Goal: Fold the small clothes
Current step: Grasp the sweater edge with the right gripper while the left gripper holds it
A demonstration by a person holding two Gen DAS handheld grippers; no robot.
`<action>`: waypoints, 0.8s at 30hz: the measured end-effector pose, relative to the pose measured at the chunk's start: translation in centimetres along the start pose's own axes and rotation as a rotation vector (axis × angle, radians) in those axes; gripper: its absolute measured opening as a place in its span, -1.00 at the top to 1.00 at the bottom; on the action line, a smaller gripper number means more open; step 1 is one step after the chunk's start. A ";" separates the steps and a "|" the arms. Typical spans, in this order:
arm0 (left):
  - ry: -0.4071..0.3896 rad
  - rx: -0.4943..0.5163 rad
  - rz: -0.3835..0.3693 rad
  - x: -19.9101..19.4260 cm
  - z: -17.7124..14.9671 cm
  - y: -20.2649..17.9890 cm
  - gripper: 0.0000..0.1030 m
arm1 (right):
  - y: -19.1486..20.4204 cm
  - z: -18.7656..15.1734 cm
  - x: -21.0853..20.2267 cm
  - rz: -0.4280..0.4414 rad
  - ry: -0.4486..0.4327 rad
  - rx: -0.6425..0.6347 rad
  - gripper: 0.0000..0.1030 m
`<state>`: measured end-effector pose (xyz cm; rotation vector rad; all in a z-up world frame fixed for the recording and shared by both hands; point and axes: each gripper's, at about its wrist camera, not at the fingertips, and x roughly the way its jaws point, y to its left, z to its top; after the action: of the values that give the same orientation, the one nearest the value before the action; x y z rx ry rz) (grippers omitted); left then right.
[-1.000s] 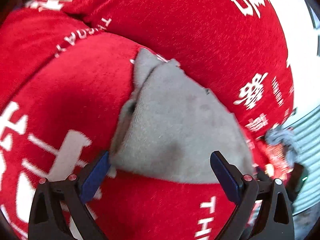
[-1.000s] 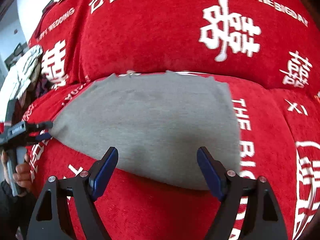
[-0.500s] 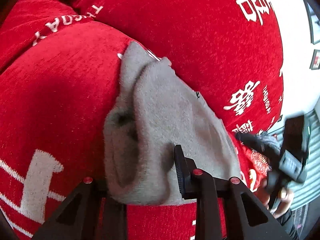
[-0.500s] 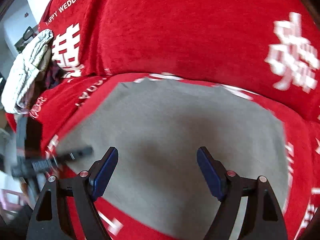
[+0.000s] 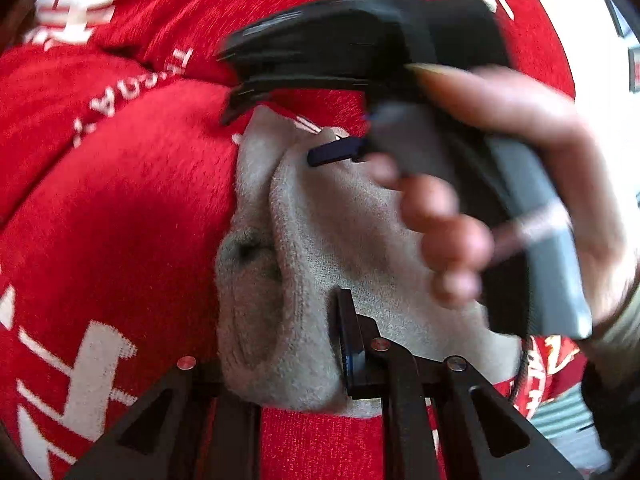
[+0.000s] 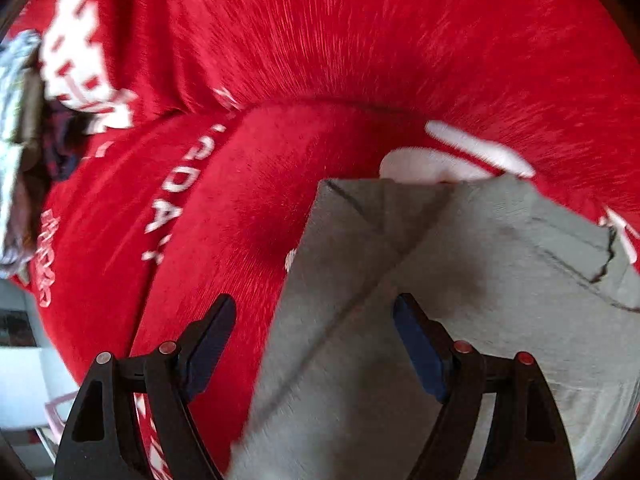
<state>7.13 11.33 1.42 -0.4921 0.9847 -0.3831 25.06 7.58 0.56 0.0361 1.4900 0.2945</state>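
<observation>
A small grey garment (image 5: 320, 240) lies on a red sofa cover with white lettering. My left gripper (image 5: 280, 360) is shut on its bunched near edge, with cloth wadded between the fingers. My right gripper (image 6: 314, 344) is open, low over the garment's left edge (image 6: 440, 280); the cloth shows a diagonal fold line there. In the left wrist view the right gripper (image 5: 332, 152) and the hand holding it hang above the garment's far end, blurred.
The red sofa seat (image 6: 240, 200) and backrest (image 6: 360, 40) fill both views. A pile of pale and dark clothes (image 6: 20, 140) lies at the sofa's left end. A white wall (image 5: 600, 20) shows at the upper right of the left wrist view.
The left gripper closed on the garment's near edge. The right gripper swept across over the garment toward its other end and now appears close in the left wrist view.
</observation>
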 end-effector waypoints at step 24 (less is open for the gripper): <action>-0.081 0.154 0.147 -3.5 -1.5 -1.7 0.76 | -5.4 -1.3 -4.0 0.118 -0.107 -0.048 0.55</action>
<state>3.96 11.43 4.06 -0.2915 0.8989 -0.3016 24.47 1.35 3.21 0.1000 1.3768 0.4175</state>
